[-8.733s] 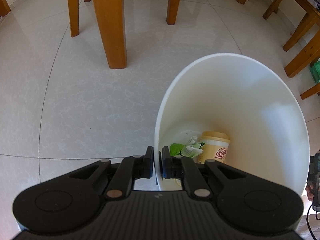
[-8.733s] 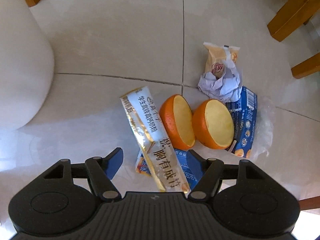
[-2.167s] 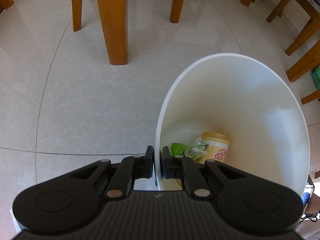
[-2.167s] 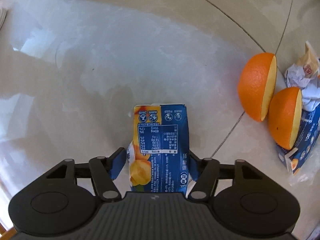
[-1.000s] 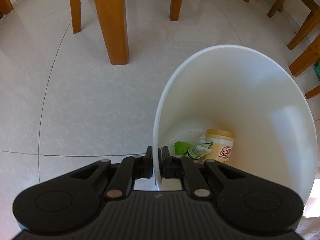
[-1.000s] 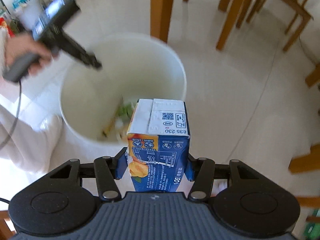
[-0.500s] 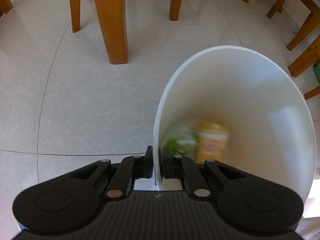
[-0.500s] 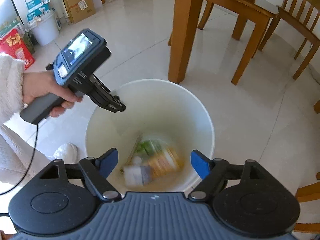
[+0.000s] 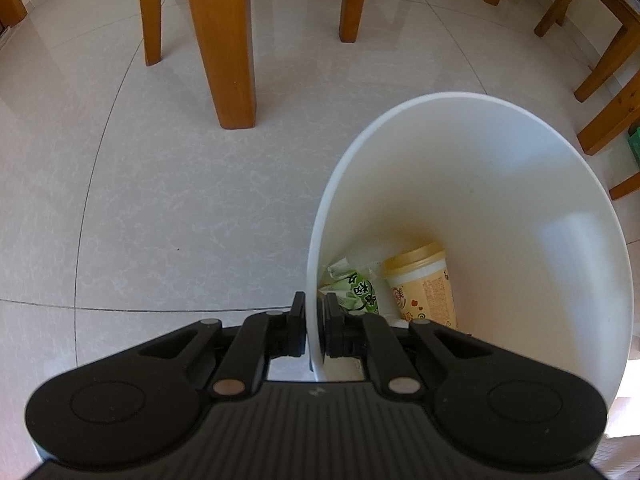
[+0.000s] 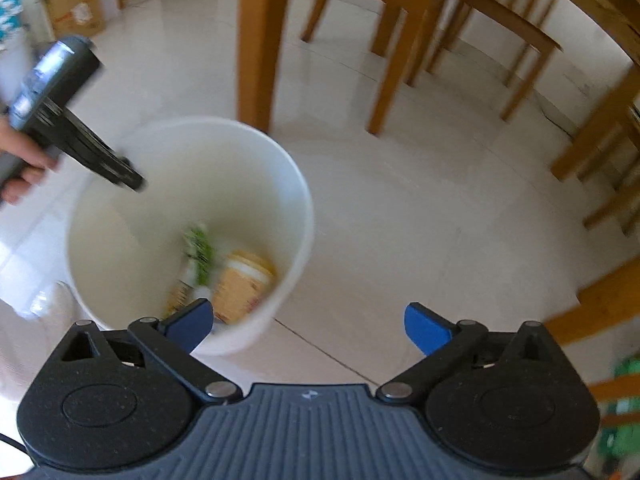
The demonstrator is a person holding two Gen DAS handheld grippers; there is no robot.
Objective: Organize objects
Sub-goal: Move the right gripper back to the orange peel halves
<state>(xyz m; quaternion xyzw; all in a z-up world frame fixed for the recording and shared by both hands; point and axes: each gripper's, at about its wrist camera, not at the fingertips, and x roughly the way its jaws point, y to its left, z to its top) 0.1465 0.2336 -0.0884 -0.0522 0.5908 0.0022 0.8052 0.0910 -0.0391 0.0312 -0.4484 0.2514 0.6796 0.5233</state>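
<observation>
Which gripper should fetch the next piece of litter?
Right. The right gripper is opening with nothing between its jaws, while the left gripper is shut on the bin rim, steadying it.

Glossy pale tiled floor (image 9: 168, 184), wooden chair legs (image 9: 224, 40)

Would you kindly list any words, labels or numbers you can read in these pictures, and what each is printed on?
green wrapper in the white bin: large dark characters, seen at an angle, not readable for certain.
yellow cup: red logo character and fine print, too small to read.
cardboard box by the wall: label blurred.
Nothing else bears text.
</observation>
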